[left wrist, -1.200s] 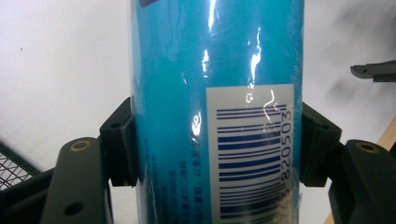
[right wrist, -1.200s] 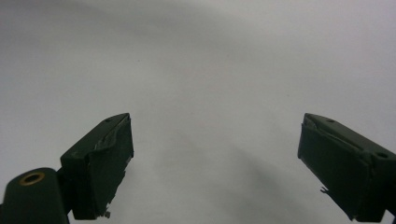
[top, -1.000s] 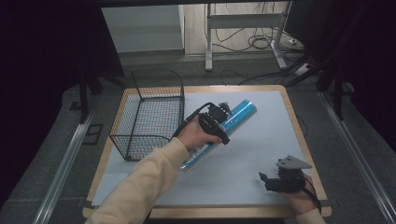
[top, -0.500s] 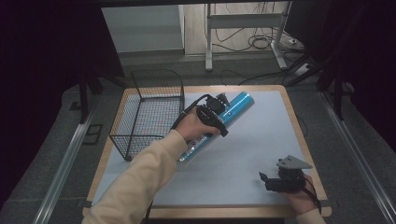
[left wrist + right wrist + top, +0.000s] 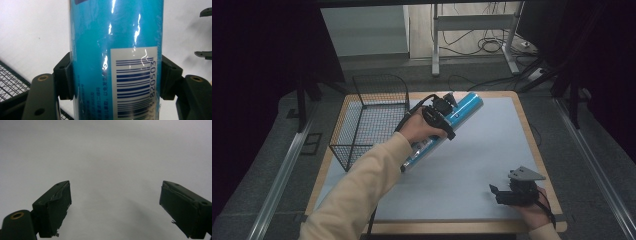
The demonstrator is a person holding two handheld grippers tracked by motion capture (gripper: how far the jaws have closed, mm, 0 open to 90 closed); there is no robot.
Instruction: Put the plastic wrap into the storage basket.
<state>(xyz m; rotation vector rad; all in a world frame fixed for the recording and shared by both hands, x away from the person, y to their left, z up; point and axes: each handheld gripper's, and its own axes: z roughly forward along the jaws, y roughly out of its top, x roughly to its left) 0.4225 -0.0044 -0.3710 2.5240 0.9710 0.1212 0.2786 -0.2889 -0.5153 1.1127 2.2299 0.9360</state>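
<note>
Two jaws of my left gripper pinch the blue tube, one pad on each side, near the barcode label. From the high view the grip sits toward the upper part of the tube's length, with the long lower end hanging out past my left hand. The wrapping is glossy film; I judge it slippery, so the tube may swivel or slide in the pads if I swing it quickly. The wire basket stands just beside it, and the trailing end could catch the rim. My right gripper rests spread and empty on the white mat, well apart, offering no support.
</note>
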